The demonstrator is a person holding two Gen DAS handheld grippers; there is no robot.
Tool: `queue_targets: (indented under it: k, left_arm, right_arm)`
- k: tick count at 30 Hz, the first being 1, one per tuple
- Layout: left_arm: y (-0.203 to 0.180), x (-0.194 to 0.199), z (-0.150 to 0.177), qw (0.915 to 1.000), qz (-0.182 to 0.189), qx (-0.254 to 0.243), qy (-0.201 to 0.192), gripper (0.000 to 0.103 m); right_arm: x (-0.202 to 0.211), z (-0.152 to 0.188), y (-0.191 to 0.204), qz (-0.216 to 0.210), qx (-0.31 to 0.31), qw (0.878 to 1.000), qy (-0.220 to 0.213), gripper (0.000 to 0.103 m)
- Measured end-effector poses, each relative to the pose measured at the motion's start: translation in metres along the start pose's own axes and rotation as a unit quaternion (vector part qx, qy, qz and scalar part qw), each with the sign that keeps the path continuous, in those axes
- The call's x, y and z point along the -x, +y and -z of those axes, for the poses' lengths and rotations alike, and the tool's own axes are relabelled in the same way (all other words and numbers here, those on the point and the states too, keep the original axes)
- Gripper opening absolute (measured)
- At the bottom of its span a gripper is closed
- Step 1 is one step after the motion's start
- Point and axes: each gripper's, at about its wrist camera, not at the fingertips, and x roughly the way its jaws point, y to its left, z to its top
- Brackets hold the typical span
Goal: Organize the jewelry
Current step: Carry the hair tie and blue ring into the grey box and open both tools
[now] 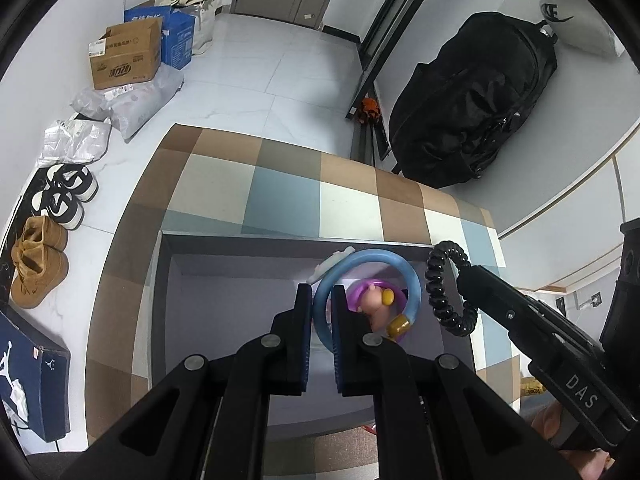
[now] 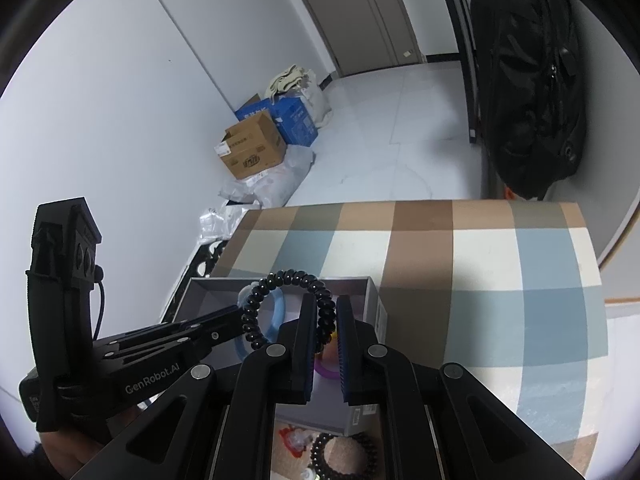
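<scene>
My left gripper (image 1: 322, 312) is shut on a light blue ring bracelet (image 1: 414, 280) and holds it over the open grey box (image 1: 168, 280). Below the ring, inside the box, lie a purple ring (image 1: 360, 290) and a pink charm (image 1: 374, 304). My right gripper (image 2: 323, 312) is shut on a black spiral bracelet (image 2: 288, 278), which loops up above its fingers by the box's right side. The left wrist view shows the black spiral bracelet (image 1: 438, 288) and the right gripper (image 1: 468, 280) just right of the blue ring. In the right wrist view the left gripper (image 2: 236, 318) carries the blue ring (image 2: 279, 304).
The box stands on a table with a checked cloth (image 1: 280, 184). A second black bead bracelet (image 2: 344, 456) and a red-and-white trinket (image 2: 290, 436) lie on the table before the box (image 2: 372, 292). A black backpack (image 1: 472, 112) leans behind; shoes (image 1: 38, 264) and cartons (image 1: 124, 60) line the floor.
</scene>
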Motion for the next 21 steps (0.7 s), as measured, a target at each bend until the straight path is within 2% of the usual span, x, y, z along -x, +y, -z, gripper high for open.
queue_targets:
  k: [4, 7, 10, 11, 13, 14, 15, 21]
  left_arm:
    - [0.001, 0.0, -0.002, 0.9999, 0.007, 0.009, -0.003, 0.005]
    - [-0.002, -0.001, -0.003, 1.0, -0.002, 0.005, 0.004, 0.011]
    - [-0.004, 0.002, -0.002, 1.0, -0.003, 0.003, 0.003, 0.012]
    - [-0.004, 0.002, -0.001, 1.0, -0.004, 0.001, 0.004, 0.017]
    - [-0.007, 0.006, 0.0, 0.9999, -0.009, -0.004, -0.007, 0.033]
    - [-0.007, 0.009, 0.001, 0.9998, -0.012, -0.005, -0.013, 0.046]
    - [-0.007, 0.012, 0.002, 0.9996, -0.017, -0.007, -0.022, 0.05]
    - [-0.01, 0.018, 0.004, 0.9985, -0.037, -0.017, -0.038, 0.052]
  right_arm:
    - [-0.001, 0.0, -0.001, -0.003, -0.004, 1.0, -0.001, 0.011]
    - [0.003, 0.0, 0.001, -0.008, -0.001, 1.0, -0.008, 0.012]
    - [0.007, 0.0, 0.003, -0.008, 0.005, 1.0, -0.017, 0.021]
    - [0.008, 0.0, 0.003, -0.009, 0.003, 1.0, -0.02, 0.024]
    - [0.011, 0.0, 0.002, -0.009, 0.0, 1.0, -0.025, 0.032]
    - [0.012, 0.0, 0.001, -0.008, -0.001, 1.0, -0.026, 0.037]
    - [0.013, 0.0, 0.001, -0.008, -0.003, 1.0, -0.028, 0.039]
    - [0.019, 0.002, 0.0, -0.005, -0.006, 0.999, -0.034, 0.053]
